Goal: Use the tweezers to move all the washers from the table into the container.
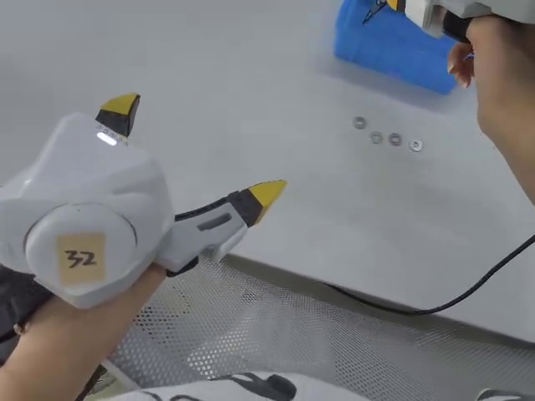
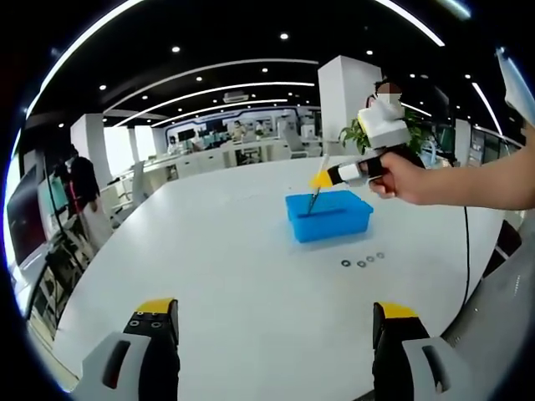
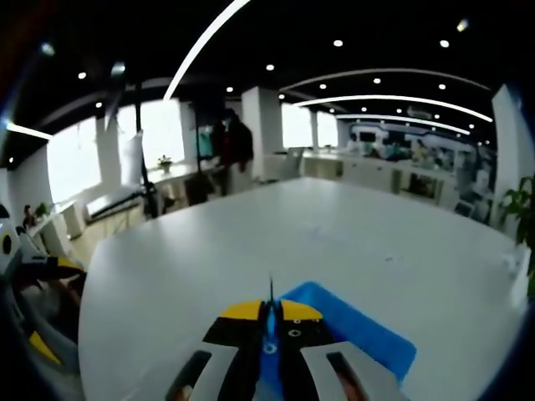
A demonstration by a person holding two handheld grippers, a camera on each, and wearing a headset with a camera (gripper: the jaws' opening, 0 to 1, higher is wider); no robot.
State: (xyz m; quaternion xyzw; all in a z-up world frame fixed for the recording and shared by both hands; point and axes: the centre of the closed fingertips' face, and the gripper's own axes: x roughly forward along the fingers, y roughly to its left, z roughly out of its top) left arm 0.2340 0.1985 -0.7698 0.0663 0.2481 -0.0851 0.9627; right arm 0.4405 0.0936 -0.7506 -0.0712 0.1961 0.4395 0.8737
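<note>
One broad white counter (image 1: 209, 50) carries everything, and a blue container (image 2: 328, 215) sits on it toward the far side. The left gripper (image 1: 194, 150) hovers at the counter's near edge, its jaws spread wide with nothing between them. The right gripper (image 3: 269, 316) has its jaws pinched almost closed on the tweezers (image 2: 316, 194). A black cable (image 1: 435, 305) trails off the near edge.

The head view cuts the right gripper off at the top. The left gripper view shows it whole, held in a hand above the container, with the tweezers slanting down and their tips at or just inside the rim. In the right gripper view the thin tip pokes out between the yellow jaw ends, with the blue container beneath. Whether the tips carry anything is too small to tell.

Four washers (image 1: 386, 136) lie in a short row on the bare counter just beside the container, on its near-edge side. They are well apart from the left jaws and below and beside the right ones.
</note>
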